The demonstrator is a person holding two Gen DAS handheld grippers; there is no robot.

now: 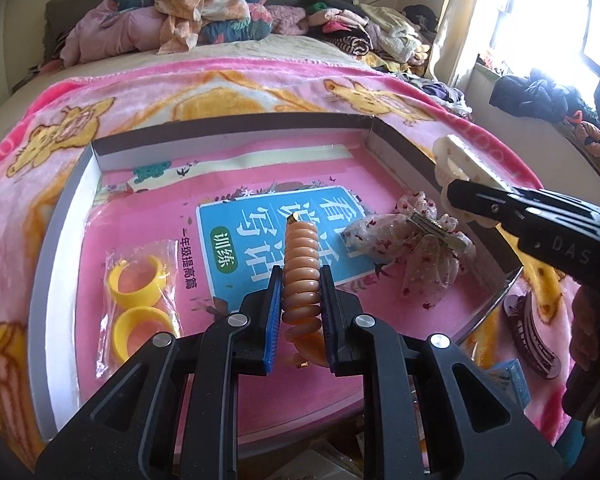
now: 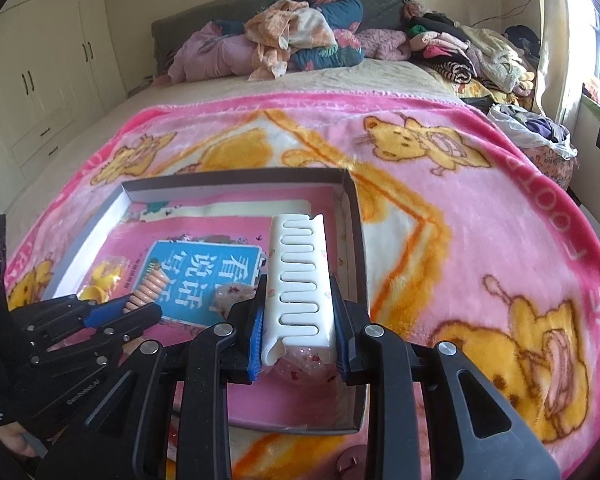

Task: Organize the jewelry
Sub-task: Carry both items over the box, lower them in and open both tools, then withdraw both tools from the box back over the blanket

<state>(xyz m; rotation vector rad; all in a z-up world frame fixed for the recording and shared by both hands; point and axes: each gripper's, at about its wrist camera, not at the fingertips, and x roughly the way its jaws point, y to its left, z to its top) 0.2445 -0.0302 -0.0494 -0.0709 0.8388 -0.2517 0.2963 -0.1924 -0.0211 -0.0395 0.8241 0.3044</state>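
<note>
A shallow box (image 1: 66,216) lined with a pink book cover lies on the bed; it also shows in the right wrist view (image 2: 354,216). My left gripper (image 1: 300,280) is shut on an orange ribbed hair clip (image 1: 300,264) and holds it above the box's middle; that gripper also shows in the right wrist view (image 2: 134,307). My right gripper (image 2: 298,300) is shut on a white toothed hair claw (image 2: 300,272) over the box's right side; it also shows in the left wrist view (image 1: 458,192). A bagged pair of yellow rings (image 1: 138,300) and a sheer floral bow clip (image 1: 416,240) lie inside the box.
The box rests on a pink cartoon blanket (image 2: 480,220). A dark brown hair claw (image 1: 534,332) and a small blue item (image 1: 512,380) lie on the blanket right of the box. Piles of clothes (image 2: 300,40) sit at the bed's head. Wardrobes (image 2: 40,80) stand at left.
</note>
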